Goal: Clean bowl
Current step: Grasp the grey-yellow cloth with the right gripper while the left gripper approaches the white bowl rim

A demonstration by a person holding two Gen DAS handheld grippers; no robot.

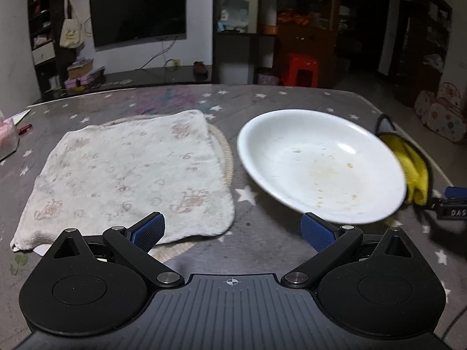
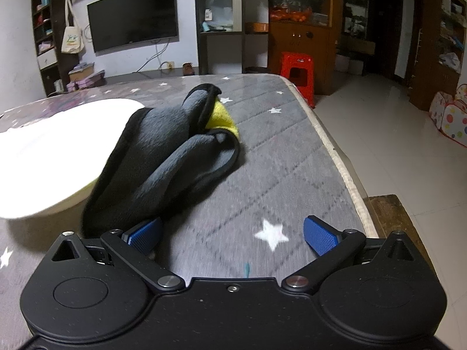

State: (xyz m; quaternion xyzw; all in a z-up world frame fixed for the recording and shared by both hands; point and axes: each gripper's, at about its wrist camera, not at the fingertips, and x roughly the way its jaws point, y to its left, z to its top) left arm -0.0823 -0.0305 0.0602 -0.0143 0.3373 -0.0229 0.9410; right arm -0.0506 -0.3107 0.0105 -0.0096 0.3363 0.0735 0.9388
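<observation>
Right wrist view: the right gripper (image 2: 232, 233) has its jaws spread wide and empty, with the grey-and-yellow cloth (image 2: 163, 151) just ahead-left, its length running away from the fingers — this hand is nearer it. Left gripper (image 1: 232, 230), equally wide and empty, has the stained white bowl (image 1: 319, 164) ahead-right on the star-print table (image 1: 262, 239). Whether the bowl rests flat or tilted is unclear; its rim hides part of the cloth.

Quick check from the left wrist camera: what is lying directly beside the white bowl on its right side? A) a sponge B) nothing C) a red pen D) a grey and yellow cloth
D: the grey and yellow cloth lies bunched against the right edge of the white bowl, also seen in the right wrist view.
</observation>
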